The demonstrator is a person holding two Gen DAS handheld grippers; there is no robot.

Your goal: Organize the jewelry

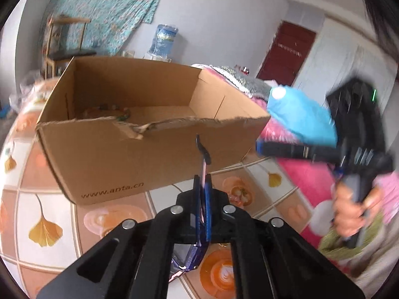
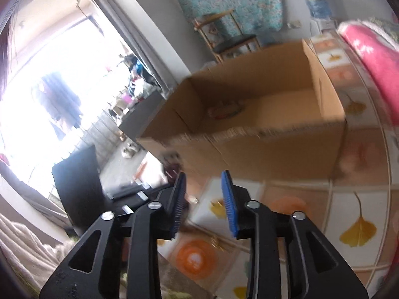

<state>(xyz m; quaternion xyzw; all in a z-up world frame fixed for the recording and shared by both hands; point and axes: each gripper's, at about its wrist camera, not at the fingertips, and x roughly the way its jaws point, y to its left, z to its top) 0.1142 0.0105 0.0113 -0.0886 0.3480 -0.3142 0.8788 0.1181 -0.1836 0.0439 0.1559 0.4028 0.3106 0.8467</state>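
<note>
Beneath the cardboard box: tablecloth with a ginkgo-leaf and coffee-cup print, serving as the work surface.

Centre of both views: the box itself, top open and near rim torn. Probably the collecting bin, left uncovered for drops from above.

In front of the box's near wall, left wrist view: left gripper, jaws pinched fully together on purple-framed glasses. Frame gripped edge-on, lens hanging below the jaws and one temple rising towards the box; likely clamped thin-side-in for a firm carry.

To the right of the box in that same view: a hand on the other tool's handle.

In front of the box, right wrist view: right gripper, jaws partly spread with nothing between them, aimed down at the cloth.

Inside the box, on the floor near one end wall: beaded jewelry, already stowed.

On the cloth in front of the box, below the right jaws: small gold piece, too blurred to name; possibly next for pickup.
</note>
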